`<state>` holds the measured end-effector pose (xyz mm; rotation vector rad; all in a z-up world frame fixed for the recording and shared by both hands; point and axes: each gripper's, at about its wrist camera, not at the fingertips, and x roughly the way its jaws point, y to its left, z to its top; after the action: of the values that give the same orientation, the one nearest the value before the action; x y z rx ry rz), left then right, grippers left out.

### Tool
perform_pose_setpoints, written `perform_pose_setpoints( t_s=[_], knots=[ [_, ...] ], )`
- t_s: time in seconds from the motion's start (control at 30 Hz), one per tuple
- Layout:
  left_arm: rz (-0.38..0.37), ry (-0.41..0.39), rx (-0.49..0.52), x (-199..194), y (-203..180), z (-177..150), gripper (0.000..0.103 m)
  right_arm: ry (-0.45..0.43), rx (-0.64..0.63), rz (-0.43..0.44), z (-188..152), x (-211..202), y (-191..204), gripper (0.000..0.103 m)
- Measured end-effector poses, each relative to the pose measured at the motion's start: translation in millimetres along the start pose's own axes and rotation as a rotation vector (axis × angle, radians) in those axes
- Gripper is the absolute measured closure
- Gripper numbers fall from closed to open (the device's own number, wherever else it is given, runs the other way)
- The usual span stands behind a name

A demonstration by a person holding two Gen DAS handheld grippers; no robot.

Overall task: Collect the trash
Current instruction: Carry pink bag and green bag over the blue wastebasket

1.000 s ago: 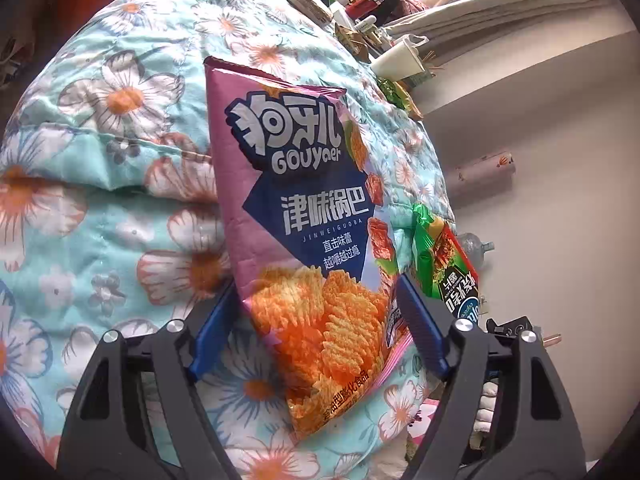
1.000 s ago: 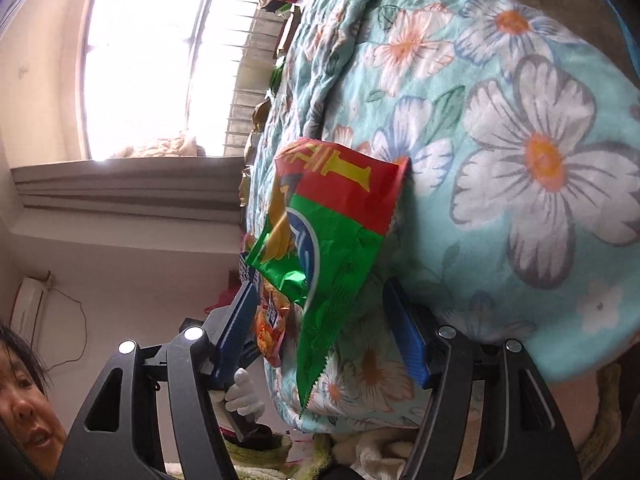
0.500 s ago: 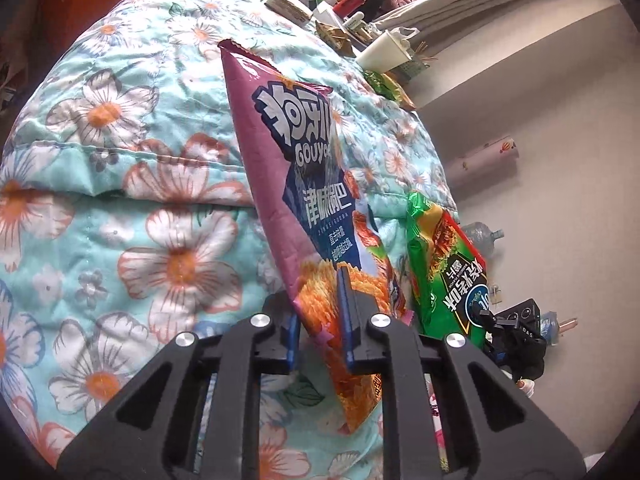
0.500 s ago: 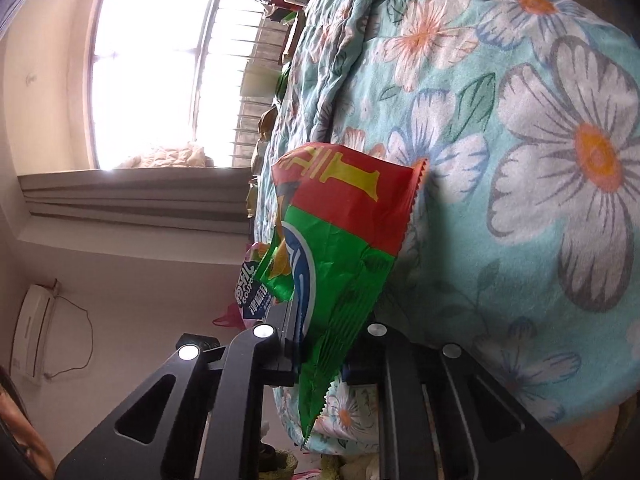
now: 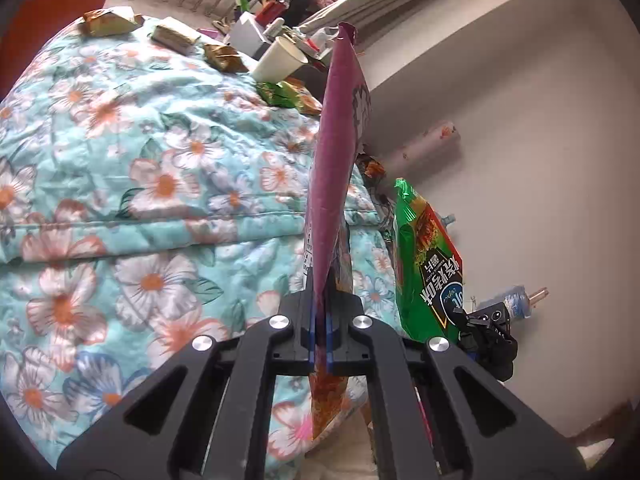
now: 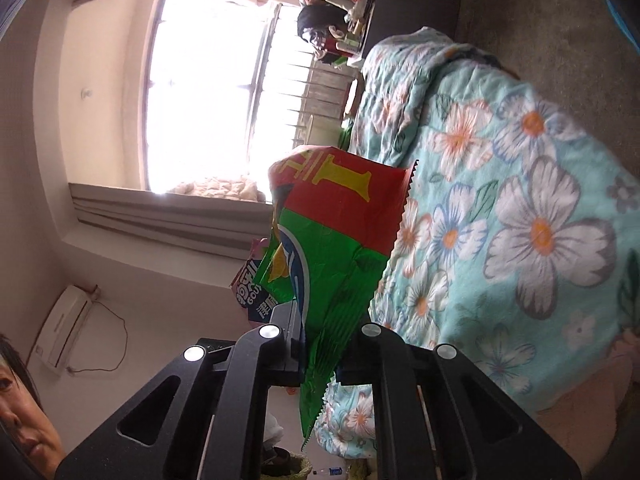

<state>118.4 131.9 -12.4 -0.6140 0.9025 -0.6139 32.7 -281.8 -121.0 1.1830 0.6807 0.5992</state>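
My left gripper (image 5: 319, 320) is shut on a purple snack bag (image 5: 335, 184), held edge-on and lifted off the floral quilt (image 5: 140, 184). My right gripper (image 6: 318, 344) is shut on a green and red snack bag (image 6: 332, 248), lifted beside the quilt (image 6: 520, 220). The green bag (image 5: 430, 256) and the right gripper also show at the right of the left wrist view. The purple bag (image 6: 250, 294) peeks out behind the green one in the right wrist view.
More wrappers (image 5: 108, 22) (image 5: 176, 36) (image 5: 226, 58), a green packet (image 5: 286, 96) and a white paper cup (image 5: 278, 60) lie at the quilt's far edge. A cluttered stand (image 5: 276, 0) is beyond. A window (image 6: 208, 92) and a person's face (image 6: 20, 412) show.
Both grippers closed on their bags from open a second ago, then lifted them off the quilt. The purple bag has turned edge-on to the left camera.
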Motion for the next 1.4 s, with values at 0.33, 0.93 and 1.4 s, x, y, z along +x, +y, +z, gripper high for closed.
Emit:
perform_pose_setpoints(
  t_s=[0.33,0.93,1.4],
  knots=[
    [-0.098,0.088,0.18,71.4,-89.4,19.6,0.101,-0.218,0.02,0.047,24.1,-80.7,-10.9,0.093],
    [-0.148,0.24,0.425,265.6,-249.9,29.5,0.101,-0.537,0.187,0.103,106.9,-182.5,-80.7,0.093],
    [-0.095,0.333,0.439,363.1,-268.9,20.6,0.101,-0.67,0.418,0.018,161.2,-231.0,-197.1,0.093]
  ],
)
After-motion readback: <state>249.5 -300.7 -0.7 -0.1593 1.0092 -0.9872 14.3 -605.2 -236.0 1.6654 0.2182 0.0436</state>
